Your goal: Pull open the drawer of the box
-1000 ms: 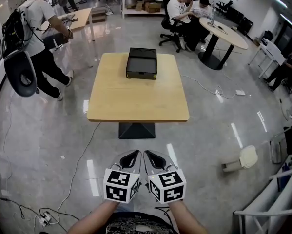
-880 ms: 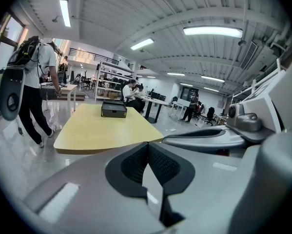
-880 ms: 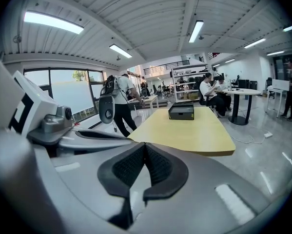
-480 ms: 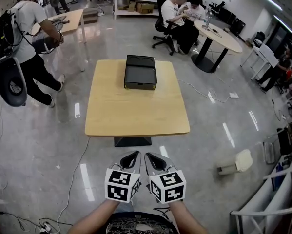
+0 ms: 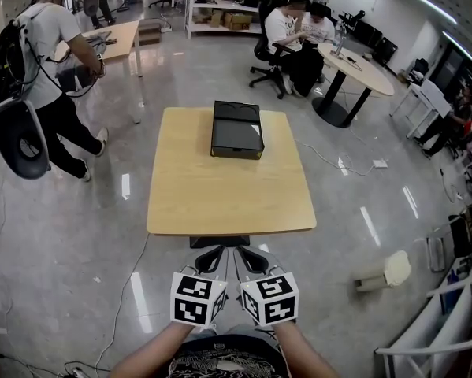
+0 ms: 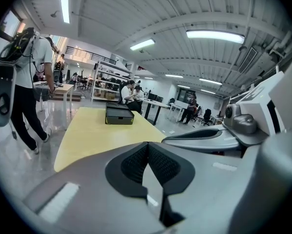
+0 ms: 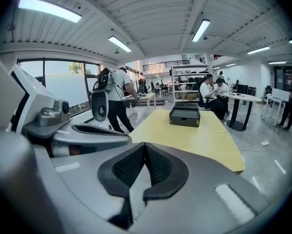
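A black box (image 5: 237, 130) with a drawer front facing me sits at the far end of a square wooden table (image 5: 228, 187). The same box (image 6: 119, 115) shows far ahead in the left gripper view, and the box (image 7: 185, 115) shows in the right gripper view too. Both grippers hang side by side below the table's near edge, well short of the box. My left gripper (image 5: 212, 256) is shut with nothing in it. My right gripper (image 5: 248, 257) is shut and holds nothing as well.
A person with a backpack (image 5: 42, 46) stands by a desk at the left. People sit at a round table (image 5: 354, 57) at the back right. Cables (image 5: 125, 290) trail over the glossy floor, and a small white object (image 5: 389, 270) lies at the right.
The view has moved closer to the table: its near edge now lies just above the gripper tips. The grippers stay shut, side by side.
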The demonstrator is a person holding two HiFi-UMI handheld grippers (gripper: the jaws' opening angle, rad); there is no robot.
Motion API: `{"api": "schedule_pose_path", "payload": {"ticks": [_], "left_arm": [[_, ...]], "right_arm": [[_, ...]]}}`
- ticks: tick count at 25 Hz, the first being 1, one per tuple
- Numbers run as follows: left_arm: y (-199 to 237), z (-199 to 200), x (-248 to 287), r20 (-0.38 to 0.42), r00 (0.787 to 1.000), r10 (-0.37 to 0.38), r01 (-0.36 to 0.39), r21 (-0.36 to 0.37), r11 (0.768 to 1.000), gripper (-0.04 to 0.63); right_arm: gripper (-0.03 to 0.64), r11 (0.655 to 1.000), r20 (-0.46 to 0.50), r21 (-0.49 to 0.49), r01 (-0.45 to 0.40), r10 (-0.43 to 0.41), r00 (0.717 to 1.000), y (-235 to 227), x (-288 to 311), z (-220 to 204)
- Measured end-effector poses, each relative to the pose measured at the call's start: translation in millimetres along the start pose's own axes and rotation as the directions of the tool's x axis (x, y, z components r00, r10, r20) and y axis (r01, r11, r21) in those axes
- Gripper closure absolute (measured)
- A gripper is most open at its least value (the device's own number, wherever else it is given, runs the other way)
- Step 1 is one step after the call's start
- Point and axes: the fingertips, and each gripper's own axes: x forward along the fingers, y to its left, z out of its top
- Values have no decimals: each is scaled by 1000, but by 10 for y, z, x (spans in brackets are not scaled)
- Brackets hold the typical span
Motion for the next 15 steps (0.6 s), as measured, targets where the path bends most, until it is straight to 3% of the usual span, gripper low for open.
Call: {"api": "schedule_pose_path", "payload": {"ticks": [15], "left_arm": [[276,6,27,-2,999,40,-40,22,999,576]], "right_arm": [[611,998,-1,-55,-28,28,1000,33,312,50]]}}
